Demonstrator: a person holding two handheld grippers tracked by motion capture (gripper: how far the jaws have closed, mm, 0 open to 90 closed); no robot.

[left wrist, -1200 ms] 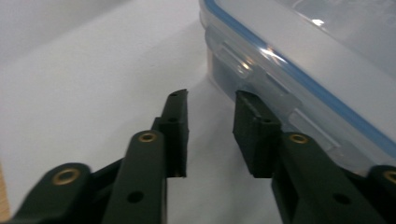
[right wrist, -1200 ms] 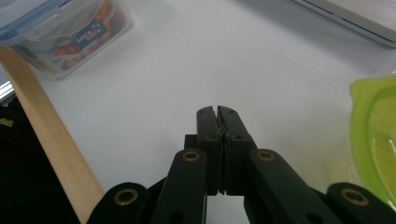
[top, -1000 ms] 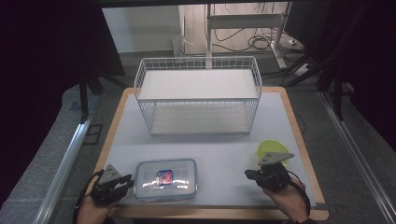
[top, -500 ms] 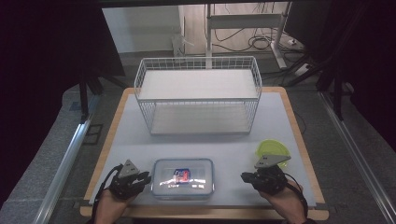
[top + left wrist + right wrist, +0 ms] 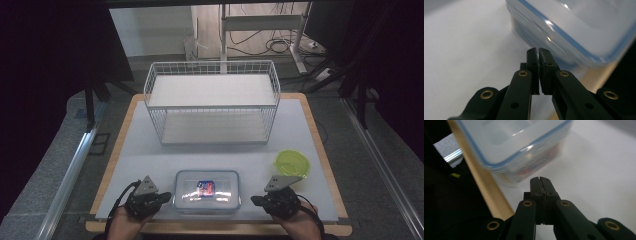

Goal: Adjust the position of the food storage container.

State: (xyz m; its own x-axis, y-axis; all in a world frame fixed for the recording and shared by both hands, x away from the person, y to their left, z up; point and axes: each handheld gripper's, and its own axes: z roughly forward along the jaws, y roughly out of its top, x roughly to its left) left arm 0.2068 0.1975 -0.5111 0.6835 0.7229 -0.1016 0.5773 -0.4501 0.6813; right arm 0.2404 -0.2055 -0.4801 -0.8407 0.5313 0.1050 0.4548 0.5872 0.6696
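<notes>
The clear lidded box (image 5: pixel 207 190) lies flat at the near edge of the white table (image 5: pixel 150 160), midway between the two hands, with something red and blue showing through its lid. In the left gripper view its blue-trimmed rim (image 5: pixel 584 32) looms just past the jaw tips; in the right gripper view the same box (image 5: pixel 519 147) sits close ahead, near the wooden table edge.

The left gripper (image 5: pixel 161 198) points at the box's left end with its jaws pressed together on nothing — they have just been closing the last bit. The right gripper (image 5: pixel 256 201) faces the right end, a little apart from it, jaws likewise shut and empty.

My reading: the box is being nudged or squared up from both ends with closed tips, not gripped. To lift it, both sets of jaws would need to open wide or catch the rim from either end, evenly, so it does not tip.

Farther out, a yellow-green bowl (image 5: pixel 292 163) sits just beyond the right hand, and a white wire basket (image 5: pixel 212 102) stands at the far side of the table — a likely place for the box.
</notes>
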